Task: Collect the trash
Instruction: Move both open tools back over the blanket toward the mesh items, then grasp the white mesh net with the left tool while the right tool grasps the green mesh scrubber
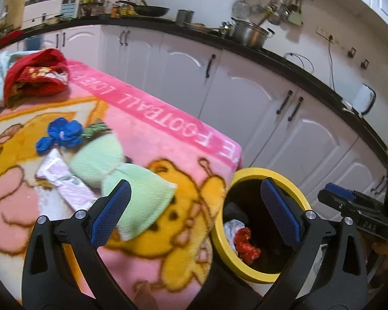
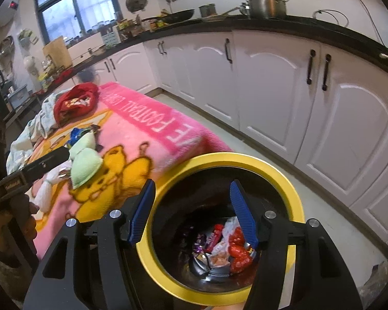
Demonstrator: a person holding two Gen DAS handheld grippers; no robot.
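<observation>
Overhead, right gripper (image 2: 192, 213) hangs above the bin (image 2: 292, 196), jaws spread apart, nothing between them; yellow rim fills the lower centre of the right wrist view. Bin floor shows a red wrapper (image 2: 239, 254), a white wrapper (image 2: 223, 249) and small dark packets, all lying loose. Left gripper (image 1: 194, 210) likewise spread wide and empty, its left finger over the blanket (image 1: 152, 139), its right finger over the bin mouth at lower right of the left wrist view. Blanket edge drops off just beside the bin rim; the two look to be touching or nearly so, cannot tell which. Remaining trash sits left of centre on the blanket: a pale green pouch (image 1: 132, 178) tied at the middle, a pink-and-white wrapper (image 1: 64, 178) touching it, a blue crumpled piece (image 1: 62, 133) beyond, a small green-and-dark wrapper (image 1: 97, 129) beside that. Red fabric bag (image 1: 35, 76) lies open at upper left, well apart from the rest, with pale cloth behind it. Bare floor strip runs between blanket edge and white cabinets (image 2: 271, 77) across the upper right. Dark countertop above carries a steel pot (image 2: 267, 5) and a wok (image 2: 179, 15); window (image 2: 75, 2) at upper left.
</observation>
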